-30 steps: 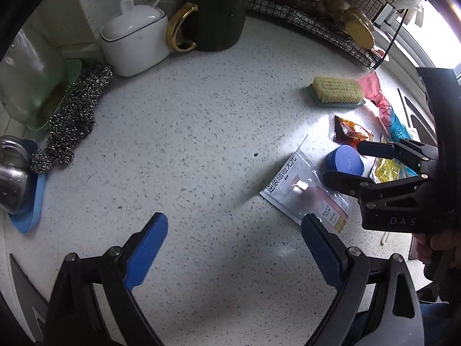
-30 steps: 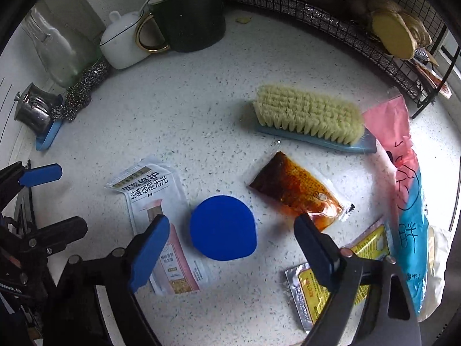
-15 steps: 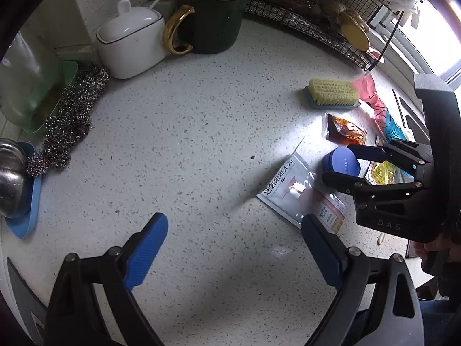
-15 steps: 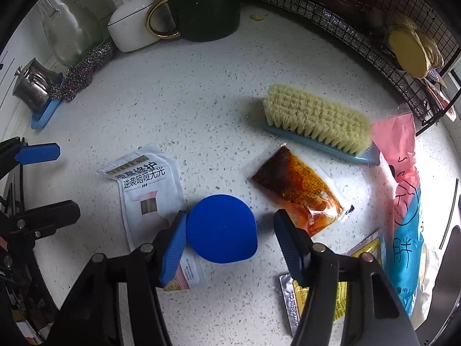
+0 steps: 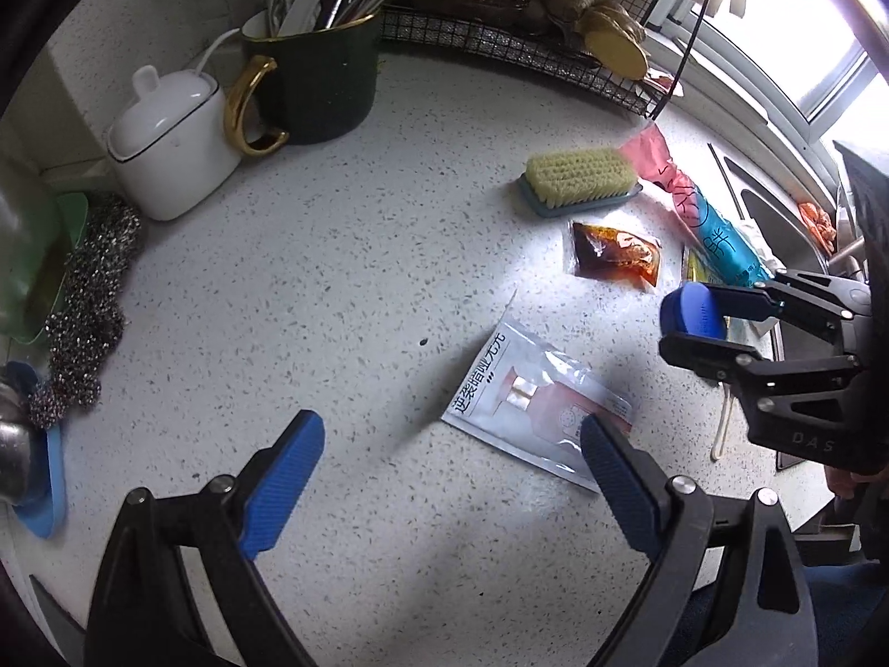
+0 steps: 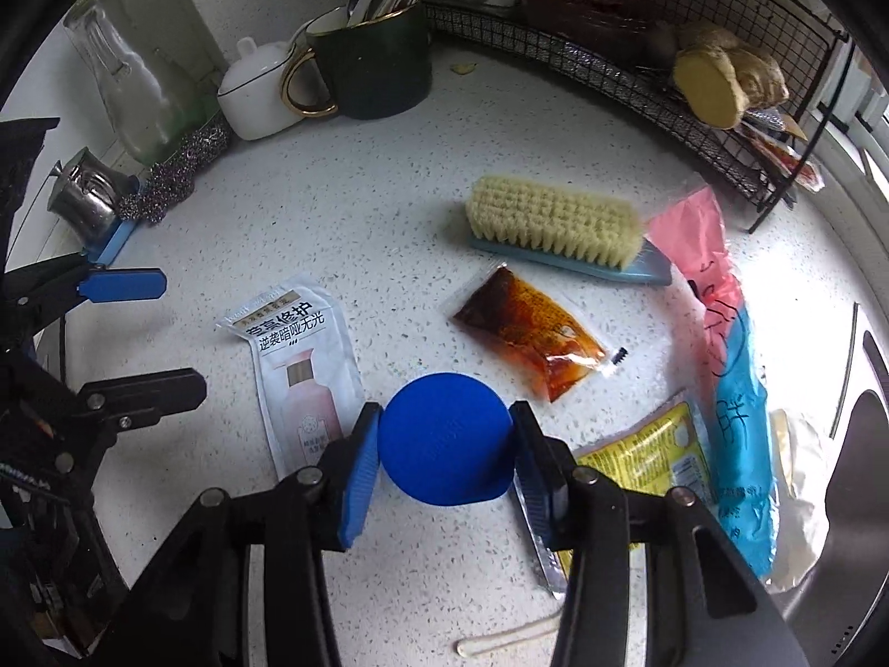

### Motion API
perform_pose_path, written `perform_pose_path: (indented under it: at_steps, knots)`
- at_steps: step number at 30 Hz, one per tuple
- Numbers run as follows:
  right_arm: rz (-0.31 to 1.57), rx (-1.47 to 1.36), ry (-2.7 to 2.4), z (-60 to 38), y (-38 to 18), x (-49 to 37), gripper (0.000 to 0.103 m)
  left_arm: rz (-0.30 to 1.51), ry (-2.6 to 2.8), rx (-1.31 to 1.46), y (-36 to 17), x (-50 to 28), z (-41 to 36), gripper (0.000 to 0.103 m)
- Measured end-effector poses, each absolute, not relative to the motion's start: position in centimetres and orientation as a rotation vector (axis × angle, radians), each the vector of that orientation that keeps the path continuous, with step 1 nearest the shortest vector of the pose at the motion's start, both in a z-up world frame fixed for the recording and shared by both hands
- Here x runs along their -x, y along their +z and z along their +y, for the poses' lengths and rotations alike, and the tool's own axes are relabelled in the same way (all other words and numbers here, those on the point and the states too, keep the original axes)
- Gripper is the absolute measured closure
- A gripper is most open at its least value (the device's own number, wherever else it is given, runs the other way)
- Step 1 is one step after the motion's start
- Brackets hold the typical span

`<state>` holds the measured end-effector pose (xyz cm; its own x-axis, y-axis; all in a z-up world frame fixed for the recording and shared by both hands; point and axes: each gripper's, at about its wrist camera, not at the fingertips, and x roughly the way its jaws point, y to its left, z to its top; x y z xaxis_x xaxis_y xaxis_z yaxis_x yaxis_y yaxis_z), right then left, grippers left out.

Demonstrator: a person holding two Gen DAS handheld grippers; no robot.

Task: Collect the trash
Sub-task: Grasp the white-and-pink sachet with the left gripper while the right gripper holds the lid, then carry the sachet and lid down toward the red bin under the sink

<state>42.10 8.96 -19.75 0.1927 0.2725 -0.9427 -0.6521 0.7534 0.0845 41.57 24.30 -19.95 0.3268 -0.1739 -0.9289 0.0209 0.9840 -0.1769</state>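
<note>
Right wrist view, right gripper (image 6: 444,447) clamped on round blue cap (image 6: 444,439), left gripper (image 5: 444,478) jaws apart.

The left hand-held gripper (image 5: 447,478) hangs over the white speckled stone worktop (image 5: 333,289) with its blue-padded fingers (image 5: 283,478) spread wide apart and nothing between them. A white rectangular shampoo sachet (image 5: 533,406) lies flat on the worktop just ahead of the right finger. At the right edge, the right hand-held gripper (image 5: 686,328) is clamped on a round blue plastic cap (image 5: 694,311). Beyond it lie a clear sauce packet with red-brown contents (image 5: 614,255), a scrubbing brush with pale bristles and a light blue base (image 5: 578,180) and a pink-and-blue plastic wrapper (image 5: 700,217). At the far left stand a white lidded ceramic pot (image 5: 172,139) and a dark green mug with a gold handle (image 5: 316,83), touching or nearly so; a steel wool scourer (image 5: 91,300) lies nearer.
</note>
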Motion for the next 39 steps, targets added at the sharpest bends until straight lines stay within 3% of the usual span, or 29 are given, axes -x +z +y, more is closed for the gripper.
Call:
perform_pose_path:
  at_steps: [3, 5, 11, 14, 23, 39]
  knots:
    - [1.207, 0.367, 0.639, 7.6, -19.3, -41.8, 0.060, 1.241, -0.149, 0.098, -20.8, -42.8, 24.1, 0.022]
    - [1.219, 0.356, 0.621, 6.6, -19.4, -41.7, 0.060, 1.254, -0.152, 0.085, -21.4, -43.5, 24.3, 0.040]
    - [1.245, 0.330, 0.569, 4.8, -19.4, -40.8, 0.060, 1.279, -0.222, 0.054, -22.7, -44.9, 24.0, 0.047]
    - [1.255, 0.312, 0.545, 4.2, -19.2, -40.7, 0.060, 1.276, -0.225, 0.029, -23.0, -45.3, 23.5, 0.073]
    - [1.256, 0.307, 0.511, 3.2, -18.9, -40.1, 0.060, 1.273, -0.242, 0.046, -23.3, -44.4, 21.8, 0.099]
    - [1.174, 0.194, 0.551, -0.4, -14.8, -37.2, 0.060, 1.185, -0.210, 0.016, -15.9, -38.8, 16.2, 0.102]
